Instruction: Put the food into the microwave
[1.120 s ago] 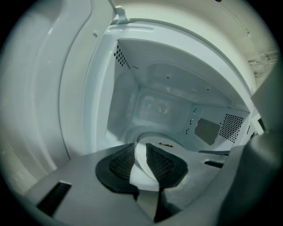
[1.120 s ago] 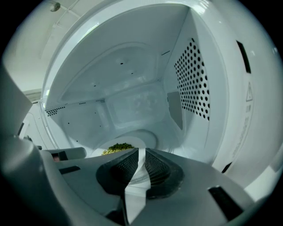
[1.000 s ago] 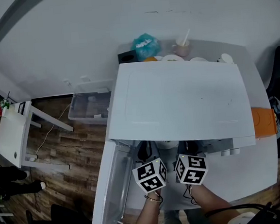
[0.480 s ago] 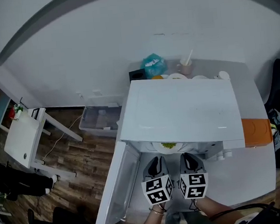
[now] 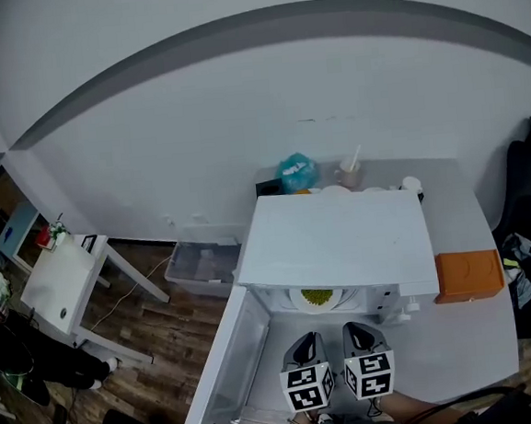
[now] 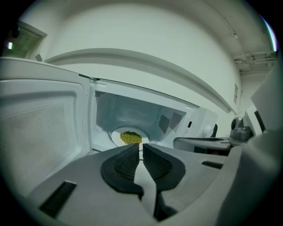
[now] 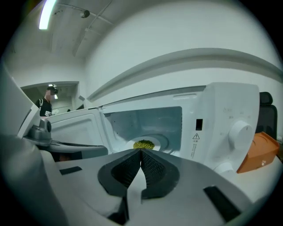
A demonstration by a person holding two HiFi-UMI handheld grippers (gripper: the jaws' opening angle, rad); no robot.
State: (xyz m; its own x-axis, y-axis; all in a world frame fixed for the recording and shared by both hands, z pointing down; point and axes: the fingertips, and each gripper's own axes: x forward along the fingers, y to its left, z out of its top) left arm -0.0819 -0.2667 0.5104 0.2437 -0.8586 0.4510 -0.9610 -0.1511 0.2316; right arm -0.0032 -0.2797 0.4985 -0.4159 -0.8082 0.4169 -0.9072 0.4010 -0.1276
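Observation:
A pile of green food (image 5: pixel 318 296) lies on a white plate (image 5: pixel 296 299) inside the white microwave (image 5: pixel 342 237), whose door (image 5: pixel 228 367) hangs open to the left. The left gripper view shows the food (image 6: pixel 130 137) on the cavity floor, straight beyond my left gripper (image 6: pixel 141 145). The right gripper view also shows the food (image 7: pixel 143 144) ahead of my right gripper (image 7: pixel 140 151). Both grippers (image 5: pixel 303 346) (image 5: pixel 361 335) hover side by side on my side of the opening, outside the cavity. Both are shut, with nothing between the jaws.
The control panel with its knob (image 7: pixel 241 130) is right of the cavity. An orange box (image 5: pixel 469 274) sits on the grey counter beside the microwave. A teal bag (image 5: pixel 296 172) and a cup (image 5: pixel 347 167) stand behind it. A clear bin (image 5: pixel 203 263) and a white side table (image 5: pixel 64 284) are at the left.
Both grippers have drawn back out of the microwave opening toward me. The head view has pulled back, and the plate with the food now shows inside the cavity.

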